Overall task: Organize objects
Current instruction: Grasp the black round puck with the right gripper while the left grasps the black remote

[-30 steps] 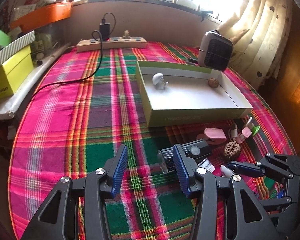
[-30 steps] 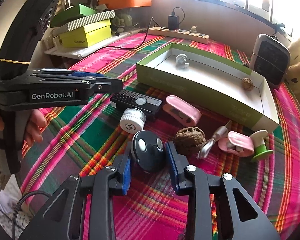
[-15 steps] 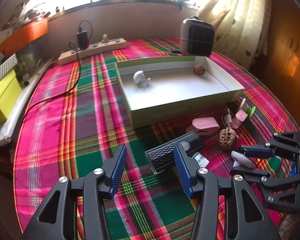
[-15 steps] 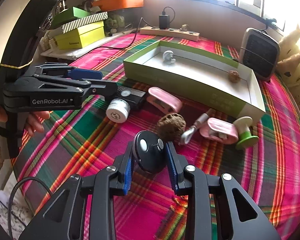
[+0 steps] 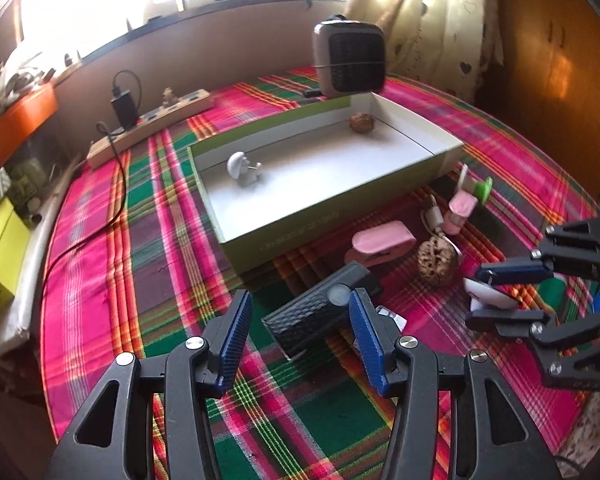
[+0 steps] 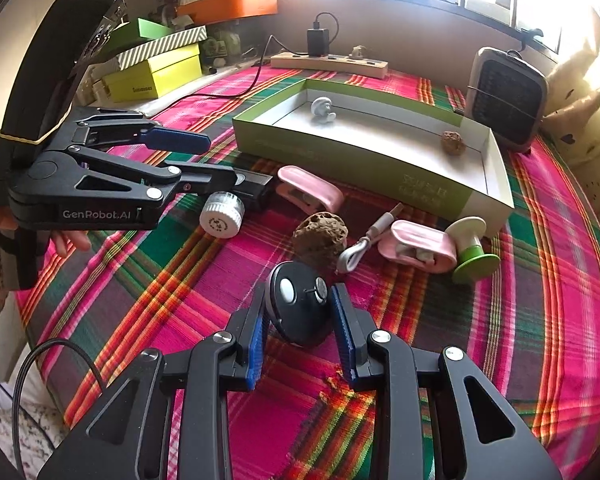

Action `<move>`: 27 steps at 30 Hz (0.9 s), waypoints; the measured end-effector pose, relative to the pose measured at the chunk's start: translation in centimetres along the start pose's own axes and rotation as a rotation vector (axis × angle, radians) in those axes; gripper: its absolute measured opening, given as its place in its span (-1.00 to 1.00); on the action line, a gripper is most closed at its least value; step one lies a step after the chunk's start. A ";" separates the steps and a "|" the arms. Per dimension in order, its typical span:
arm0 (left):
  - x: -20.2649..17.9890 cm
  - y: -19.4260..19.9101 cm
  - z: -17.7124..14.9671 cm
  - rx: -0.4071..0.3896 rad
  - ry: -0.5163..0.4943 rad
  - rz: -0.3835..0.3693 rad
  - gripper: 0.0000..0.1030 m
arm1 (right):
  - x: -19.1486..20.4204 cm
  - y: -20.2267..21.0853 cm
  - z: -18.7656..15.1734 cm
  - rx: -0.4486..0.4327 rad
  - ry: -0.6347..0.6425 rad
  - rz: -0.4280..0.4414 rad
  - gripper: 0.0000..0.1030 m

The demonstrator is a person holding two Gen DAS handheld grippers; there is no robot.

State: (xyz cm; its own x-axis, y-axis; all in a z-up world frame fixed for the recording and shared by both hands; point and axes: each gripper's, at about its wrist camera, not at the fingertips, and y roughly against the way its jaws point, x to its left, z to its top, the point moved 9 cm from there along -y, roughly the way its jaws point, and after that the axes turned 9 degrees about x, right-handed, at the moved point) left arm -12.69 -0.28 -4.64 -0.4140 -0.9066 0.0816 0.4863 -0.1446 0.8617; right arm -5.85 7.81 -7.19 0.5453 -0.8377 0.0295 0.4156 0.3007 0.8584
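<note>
Taking the green shallow box (image 6: 352, 148) as the landmark and reading the right wrist view from left to right: the left gripper (image 6: 204, 160) hangs low in front of the box's near-left corner, its jaws spread wide and holding nothing, with the black ribbed remote (image 5: 320, 314) on the desk partly between its fingers. Just right of that remote lie a white cap (image 6: 221, 220) and a pink clip (image 6: 310, 194), both close to the box's front wall. Further toward the camera from the front wall sit a brown walnut (image 6: 320, 236), a white cable (image 6: 360, 246), a second pink clip (image 6: 420, 246) and a green-and-white stand (image 6: 474, 248) near the box's right end. The right gripper (image 6: 302, 320) is nearest the camera, its jaws clamped on a round black device (image 6: 300, 304).

Inside the box are a white figurine (image 6: 322, 110) toward the left end and another walnut (image 6: 453, 143) toward the right.

The step in hand looks like carrying the black device to the box. Next it seems to need lifting over the front wall to a bare spot between figurine and walnut, then release; the left gripper appears ready to close on the remote.
</note>
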 end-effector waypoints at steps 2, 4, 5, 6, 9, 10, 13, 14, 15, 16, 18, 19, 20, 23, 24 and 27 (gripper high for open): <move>-0.1 0.0 -0.1 -0.001 -0.021 0.000 -0.03 | 0.0 0.0 0.0 0.000 0.000 0.001 -0.38; 0.1 0.0 -0.1 0.001 -0.009 -0.012 0.00 | 0.0 -0.1 0.1 -0.001 -0.002 0.003 -0.38; 0.1 -0.1 0.0 0.000 -0.004 -0.015 0.02 | 0.0 -0.1 0.1 -0.002 -0.002 0.004 -0.38; 0.3 -0.2 0.0 0.001 0.003 -0.018 0.03 | 0.0 -0.1 0.1 -0.002 -0.002 0.004 -0.38; 0.1 -0.2 0.1 0.009 -0.008 -0.019 0.04 | 0.0 -0.1 0.1 0.000 -0.001 0.006 -0.38; -0.2 -0.3 0.1 0.014 -0.025 -0.017 0.04 | 0.0 -0.1 0.1 0.001 0.000 0.008 -0.38; -0.8 -0.5 -0.1 0.032 -0.069 -0.014 0.04 | 0.0 0.0 0.1 0.003 -0.001 0.009 -0.38; -0.7 -0.5 0.0 0.029 -0.072 -0.002 0.04 | 0.0 0.0 0.0 0.003 -0.001 0.009 -0.38; -0.6 -0.6 0.0 0.033 -0.071 0.000 0.04 | 0.0 0.0 0.0 0.002 0.000 0.008 -0.38; -0.5 -0.6 0.1 0.034 -0.066 0.002 0.04 | 0.0 0.0 0.0 0.001 -0.001 0.008 -0.38; -0.4 -0.8 0.2 0.036 -0.059 0.003 0.04 | 0.0 0.0 0.1 0.001 -0.001 0.008 -0.38; -0.4 -0.8 0.3 0.035 -0.056 0.002 0.04 | -0.1 0.0 0.1 0.001 -0.001 0.007 -0.38; -0.4 -0.8 0.3 0.034 -0.055 0.001 0.04 | 0.0 0.0 0.1 0.001 0.001 0.004 -0.38; -0.2 -1.0 0.4 0.035 -0.043 0.002 0.04 | 0.0 0.0 0.1 0.000 0.011 -0.011 -0.38; -0.1 -1.0 0.4 0.036 -0.035 0.001 0.04 | 0.0 0.0 0.1 0.000 0.014 -0.015 -0.38; 0.1 -1.1 0.4 0.037 -0.013 -0.007 0.04 | 0.0 0.0 0.1 -0.001 0.018 -0.021 -0.38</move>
State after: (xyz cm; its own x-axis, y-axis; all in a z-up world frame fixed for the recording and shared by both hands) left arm -13.64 -0.06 -5.38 -0.4274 -0.9003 0.0820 0.4551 -0.1359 0.8800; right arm -5.91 7.74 -7.18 0.5494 -0.8356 0.0022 0.4281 0.2838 0.8580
